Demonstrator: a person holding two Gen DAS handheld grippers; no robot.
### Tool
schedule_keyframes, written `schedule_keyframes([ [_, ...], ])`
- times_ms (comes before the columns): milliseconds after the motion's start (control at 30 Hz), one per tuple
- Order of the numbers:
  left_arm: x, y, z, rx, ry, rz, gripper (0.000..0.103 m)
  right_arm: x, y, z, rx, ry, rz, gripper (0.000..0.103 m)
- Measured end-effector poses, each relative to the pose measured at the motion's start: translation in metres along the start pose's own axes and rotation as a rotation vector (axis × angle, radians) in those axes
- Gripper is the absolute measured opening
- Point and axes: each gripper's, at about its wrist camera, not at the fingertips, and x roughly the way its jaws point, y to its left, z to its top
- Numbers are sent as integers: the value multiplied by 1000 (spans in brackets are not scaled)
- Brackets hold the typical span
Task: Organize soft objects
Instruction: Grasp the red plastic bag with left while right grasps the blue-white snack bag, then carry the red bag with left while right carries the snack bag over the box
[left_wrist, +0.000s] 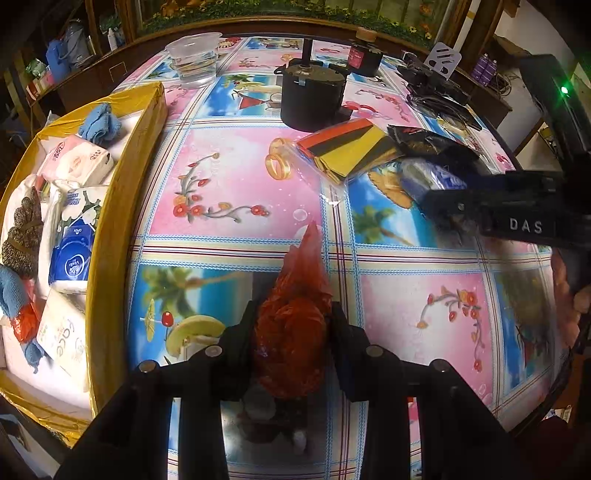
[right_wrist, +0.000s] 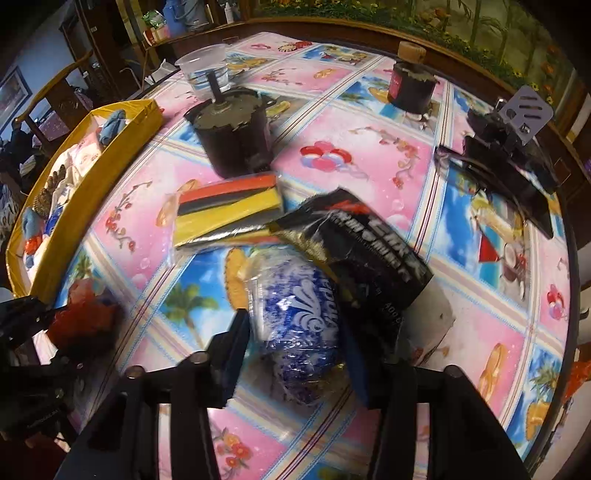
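Left gripper (left_wrist: 293, 328): black two-finger tongs, jaws clamped on a crumpled red plastic bag (left_wrist: 295, 325), held over the tabletop just beside the box.
Right gripper (right_wrist: 295, 354): black two-finger tongs, jaws set either side of a blue-and-white printed soft plastic pack (right_wrist: 299, 325); the blur does not show whether the pads press on it.
Table (right_wrist: 369, 155): round, under a glossy cloth of pink flower and blue beach squares.
Box (left_wrist: 110, 221): long, gold-walled, at the table's left edge; holds white tissue packs (left_wrist: 74, 162), blue knitted cloths (left_wrist: 99, 123) and a brown knitted piece (left_wrist: 24, 236).
Black cylindrical pot (left_wrist: 312, 98): upright, far side of the table.
Black foil packet (right_wrist: 369, 251): lying partly over the blue-and-white pack.
Flat clear sleeve of red, black and yellow sheets (right_wrist: 229, 206): touching the foil packet, before the pot.
Clear plastic cup (left_wrist: 194, 59): upright, near the far rim.
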Motion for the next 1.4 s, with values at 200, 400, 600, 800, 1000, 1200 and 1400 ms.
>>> schedule_keyframes([
  [200,3,0,5,2,-2,-2,35,-15,16,-34,80,14,88,46],
  [400,6,-2,10,1,1,-2,39,-16,26,-51,64,-10,71,47],
  [600,6,-7,9,21,-4,12,40,-16,25,-53,68,-23,69,48],
  [800,7,-9,9,40,-8,28,42,-15,27,-52,54,-16,50,48],
  [1000,10,-16,8,63,2,63,57,-14,28,-51,40,-7,44,48],
  [1200,5,-12,6,36,-18,53,34,-15,27,-50,36,-3,46,47],
  [1400,-7,-12,5,35,-55,89,34,-18,30,-50,51,-9,86,46],
])
